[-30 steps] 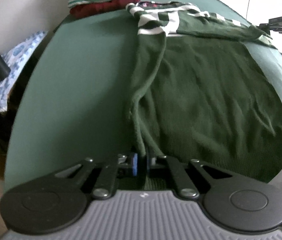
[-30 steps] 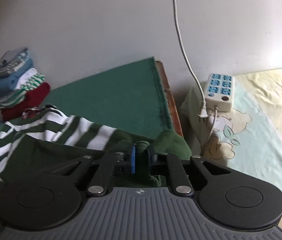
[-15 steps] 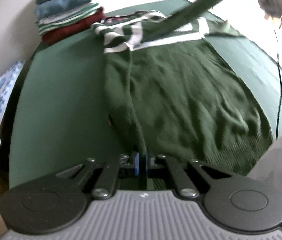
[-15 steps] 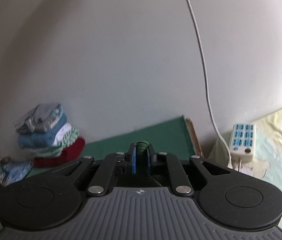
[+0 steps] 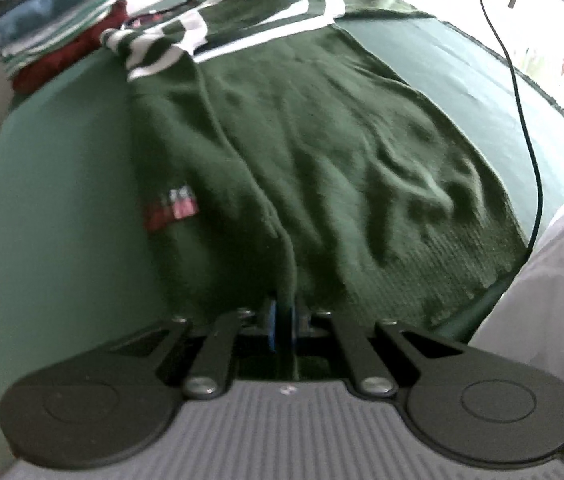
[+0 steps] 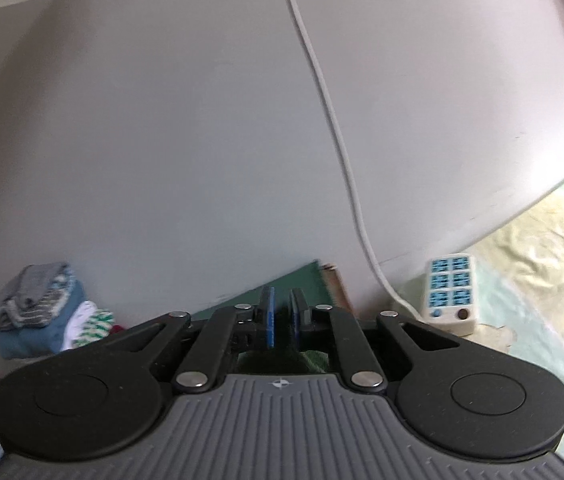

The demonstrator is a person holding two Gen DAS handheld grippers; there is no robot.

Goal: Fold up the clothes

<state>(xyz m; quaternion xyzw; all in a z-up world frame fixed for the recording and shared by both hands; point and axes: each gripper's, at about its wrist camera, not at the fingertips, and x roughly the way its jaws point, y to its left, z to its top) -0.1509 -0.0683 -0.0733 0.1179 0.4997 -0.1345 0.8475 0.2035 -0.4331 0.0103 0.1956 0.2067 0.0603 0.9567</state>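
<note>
The left claw (image 5: 282, 326) is clamped tight on a fold of the dark green sweater (image 5: 322, 168), at its near hem. The sweater lies spread over the green table (image 5: 61, 200), its white-striped top toward the stack of folded clothes (image 5: 49, 16). The right claw (image 6: 283, 318) is raised facing the wall (image 6: 161, 140), its blue pads (image 6: 269, 322) a narrow gap apart with dark green fabric pinched between them.
</note>
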